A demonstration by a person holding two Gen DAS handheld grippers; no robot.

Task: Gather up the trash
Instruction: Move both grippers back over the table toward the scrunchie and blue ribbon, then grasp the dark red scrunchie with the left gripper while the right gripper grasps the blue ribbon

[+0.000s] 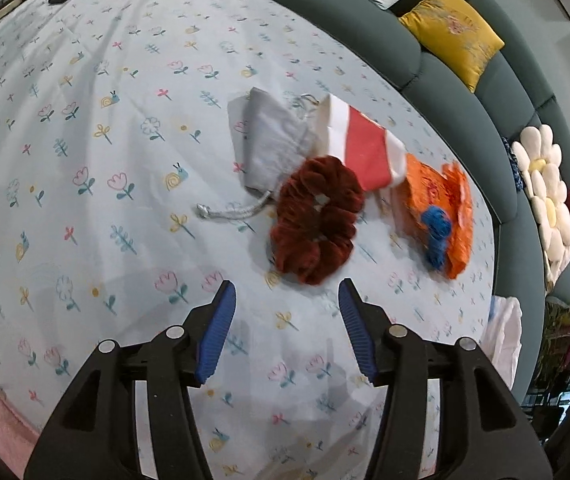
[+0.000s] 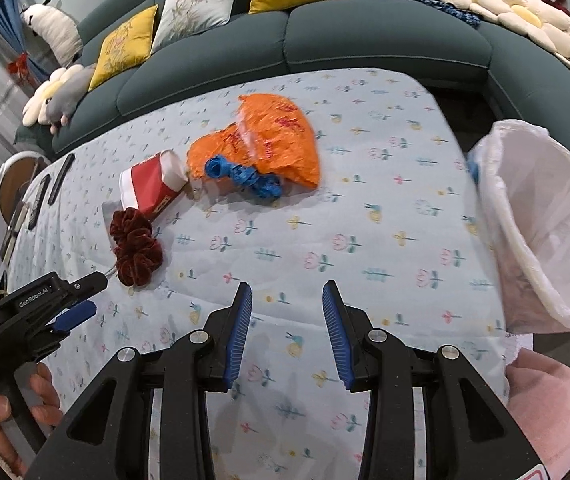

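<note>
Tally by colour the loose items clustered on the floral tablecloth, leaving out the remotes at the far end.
Dark red: 1, scrunchie
Grey: 1, drawstring pouch
Red and white: 1, carton
Orange: 1, crumpled wrapper
Blue: 1, tangled string
Total: 5

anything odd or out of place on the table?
Yes: a loose pile of litter mid-table. A crumpled orange bag, blue string and a tipped red carton lie with a scrunchie and grey pouch. The lined bin looks empty.
</note>
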